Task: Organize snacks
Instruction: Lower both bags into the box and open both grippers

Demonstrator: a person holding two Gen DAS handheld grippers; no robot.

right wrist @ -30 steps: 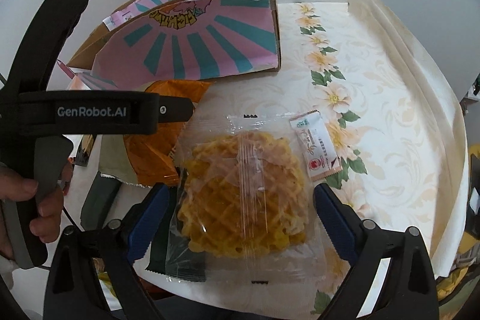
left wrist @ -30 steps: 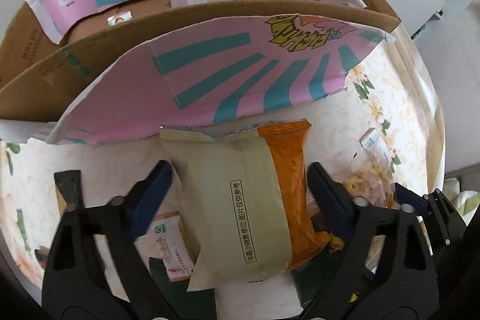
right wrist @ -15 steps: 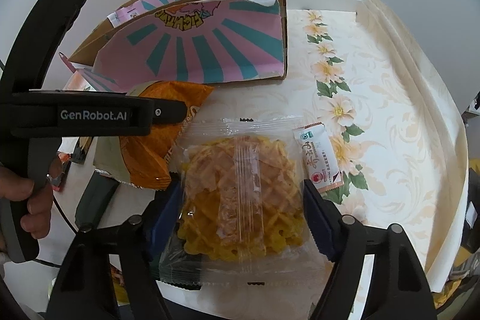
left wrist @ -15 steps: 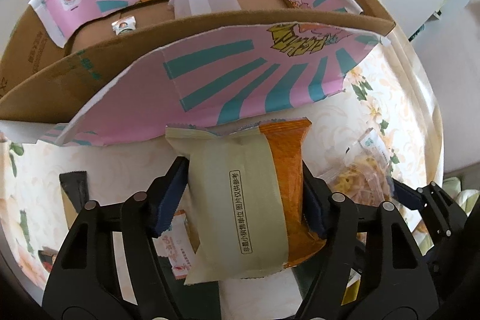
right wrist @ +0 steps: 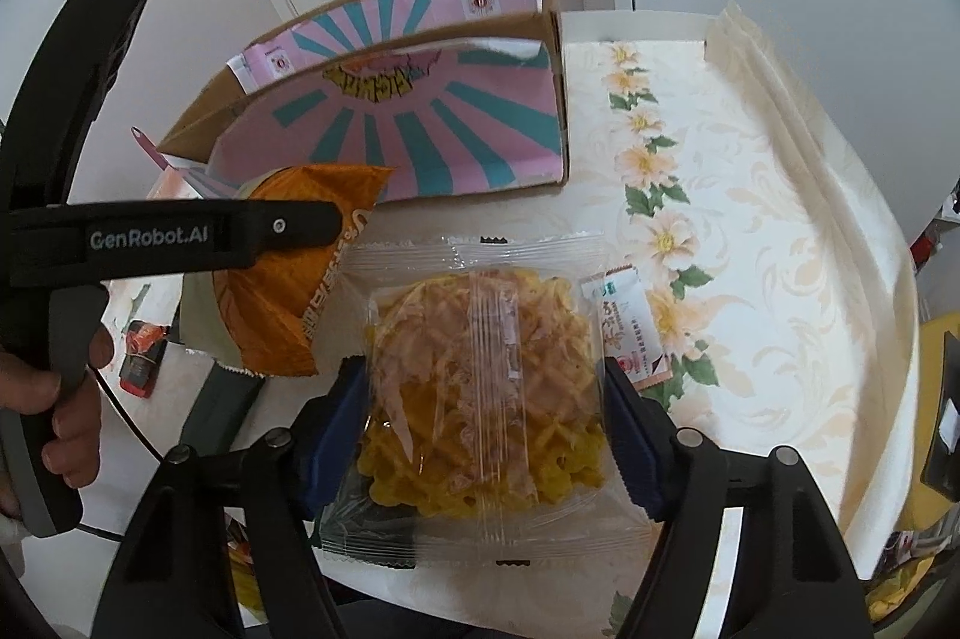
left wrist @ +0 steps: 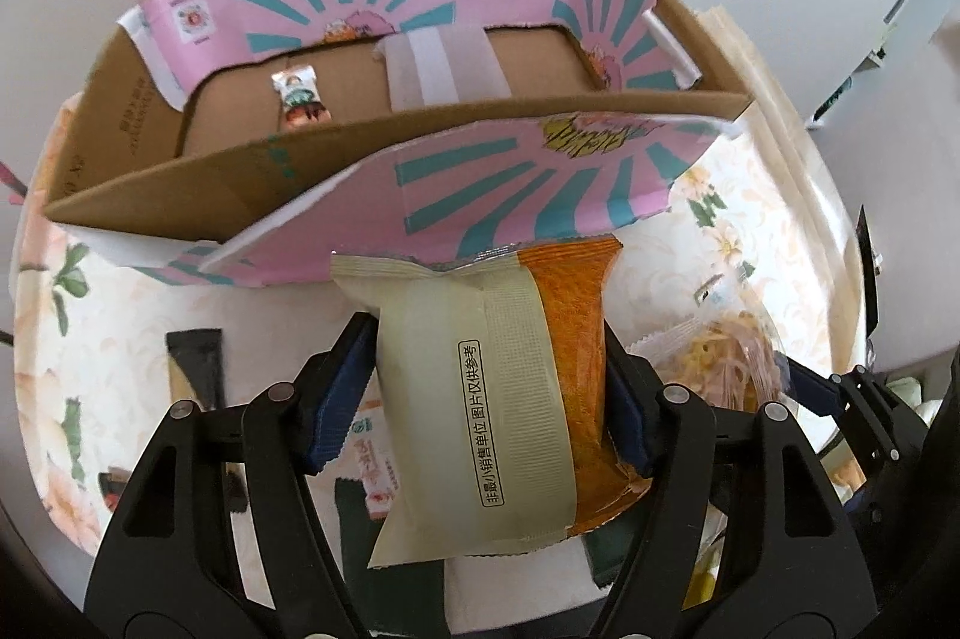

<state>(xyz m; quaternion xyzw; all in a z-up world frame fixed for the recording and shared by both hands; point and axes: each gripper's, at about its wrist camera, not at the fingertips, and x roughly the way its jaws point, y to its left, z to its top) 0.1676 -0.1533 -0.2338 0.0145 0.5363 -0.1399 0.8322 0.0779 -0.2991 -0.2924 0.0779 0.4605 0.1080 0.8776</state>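
My left gripper (left wrist: 483, 339) is shut on a cream and orange snack pack (left wrist: 480, 399), held off the table just before the open cardboard box (left wrist: 150, 183) with pink and teal flaps. The same pack (right wrist: 282, 303) shows orange in the right wrist view. One small wrapped candy (left wrist: 300, 96) lies on the box floor. My right gripper (right wrist: 483, 399) has its blue pads against both sides of a clear pack of yellow waffle (right wrist: 480, 369), and its jaws are still closing. That pack rests on the table, to the right of the left gripper (left wrist: 726, 363).
A white and orange sachet (right wrist: 630, 327) lies right of the waffle pack, and a dark green packet (right wrist: 366, 525) pokes out under it. A black stick pack (left wrist: 195, 363) and a red item (right wrist: 141, 351) lie left. A hand (right wrist: 66, 399) grips the left handle. Floral tablecloth (right wrist: 750, 249).
Both grippers have closed from wide open onto their packs. The left one has risen with the cream and orange pack, so more of the box's inside shows. The right has barely moved.
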